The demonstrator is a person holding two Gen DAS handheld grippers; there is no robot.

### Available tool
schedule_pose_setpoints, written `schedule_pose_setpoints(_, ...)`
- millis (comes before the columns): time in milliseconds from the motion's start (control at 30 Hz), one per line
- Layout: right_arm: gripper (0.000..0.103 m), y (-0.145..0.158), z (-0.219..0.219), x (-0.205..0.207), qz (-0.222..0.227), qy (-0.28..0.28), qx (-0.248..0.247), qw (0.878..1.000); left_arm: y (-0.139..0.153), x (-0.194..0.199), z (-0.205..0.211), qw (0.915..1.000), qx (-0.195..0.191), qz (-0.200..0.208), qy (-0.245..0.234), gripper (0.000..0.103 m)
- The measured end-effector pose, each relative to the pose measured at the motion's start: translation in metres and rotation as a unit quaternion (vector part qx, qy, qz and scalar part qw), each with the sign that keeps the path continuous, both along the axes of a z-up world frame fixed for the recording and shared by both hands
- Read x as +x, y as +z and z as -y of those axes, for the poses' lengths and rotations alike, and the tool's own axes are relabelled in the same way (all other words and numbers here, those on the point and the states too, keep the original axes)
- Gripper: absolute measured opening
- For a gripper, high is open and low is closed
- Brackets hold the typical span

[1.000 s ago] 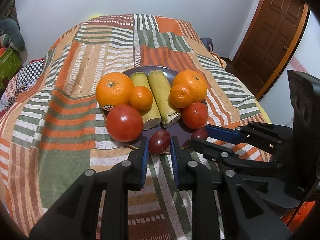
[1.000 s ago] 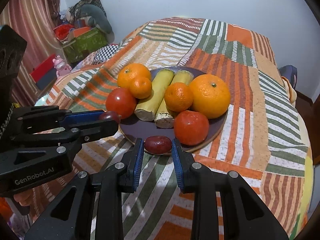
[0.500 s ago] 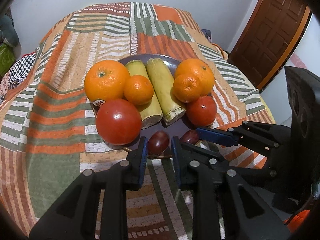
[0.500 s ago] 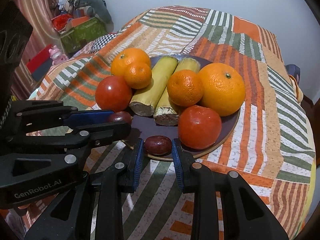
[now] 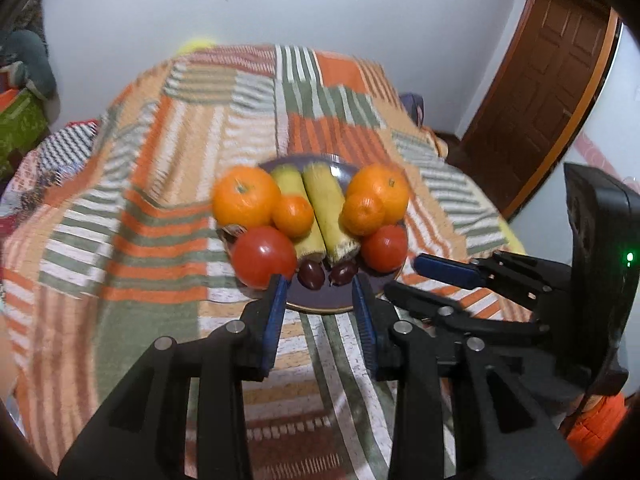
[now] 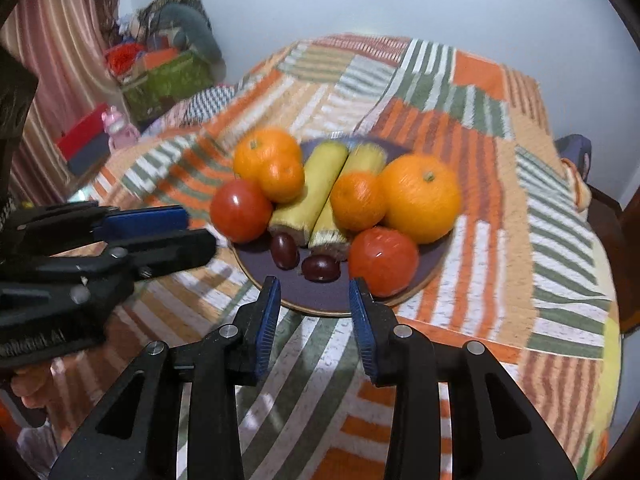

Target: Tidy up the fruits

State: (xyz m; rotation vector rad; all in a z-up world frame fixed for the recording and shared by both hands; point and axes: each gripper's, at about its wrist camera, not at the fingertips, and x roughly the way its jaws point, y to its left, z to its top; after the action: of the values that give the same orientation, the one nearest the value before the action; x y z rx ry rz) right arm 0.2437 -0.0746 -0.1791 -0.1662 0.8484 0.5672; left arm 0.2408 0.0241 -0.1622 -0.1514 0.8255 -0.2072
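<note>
Blue-padded left gripper (image 5: 320, 292) and right gripper (image 6: 314, 298), jaws just opening, hold nothing.

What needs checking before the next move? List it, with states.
1. Left claw empty, open: ok.
2. Right claw empty, open: ok.
3. Both grapes on the plate: ok.
4. Grapes clear of both claws: ok.
5. Fruit paired either side of the bananas: ok.
6. Grapes settled, not rolling: cannot tell, frames blurred.
</note>
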Motion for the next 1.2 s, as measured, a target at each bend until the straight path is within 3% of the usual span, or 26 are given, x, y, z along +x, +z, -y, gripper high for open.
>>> schedule_pose_setpoints(233, 0.033, 0.075, 0.025, -0.047, 0.087, -0.022, 0.036, 0.995, 0.078, -0.059, -0.011, 0.9944, 0.007, 0.1, 0.031, 0.034)
schedule_pose_setpoints(533, 0.033, 0.164, 0.054, -0.129, 0.202, -0.037, 0.121, 0.971, 0.165, -0.151, 0.002, 0.9706, 0.024, 0.234, 0.054, 0.034)
schedule_pose_setpoints(567, 0.033, 0.17, 0.056, -0.136, 0.21, -0.038, 0.129, 0.968, 0.17, -0.159, 0.004, 0.9678, 0.026, 0.244, 0.058, 0.042)
schedule_pose_setpoints(600, 0.036, 0.176, 0.059, -0.145, 0.22, -0.038, 0.137, 0.965, 0.176, -0.169, 0.006, 0.9647, 0.025, 0.255, 0.063, 0.051)
schedule_pose_setpoints(733, 0.056, 0.19, 0.06, -0.173, 0.261, -0.04, 0.149, 0.953, 0.19, -0.196, 0.012, 0.9551, 0.034, 0.286, 0.069, 0.056)
schedule_pose_setpoints(800, 0.065, 0.195, 0.059, -0.186, 0.288, -0.049, 0.144, 0.946, 0.194, -0.209, 0.014, 0.9505, 0.036, 0.3, 0.074, 0.07)
schedule_pose_setpoints(933, 0.087, 0.197, 0.058, -0.203, 0.324, -0.073, 0.142, 0.932, 0.2, -0.225, 0.021, 0.9437, 0.047, 0.318, 0.077, 0.081)
schedule_pose_setpoints(1100, 0.103, 0.199, 0.06, -0.211, 0.345, -0.093, 0.147, 0.922, 0.203, -0.239, 0.028, 0.9391, 0.056, 0.33, 0.077, 0.095)
schedule_pose_setpoints(1200, 0.103, 0.2, 0.062, -0.212, 0.35, -0.103, 0.147, 0.919, 0.201, -0.242, 0.03, 0.9363, 0.062, 0.336, 0.083, 0.098)
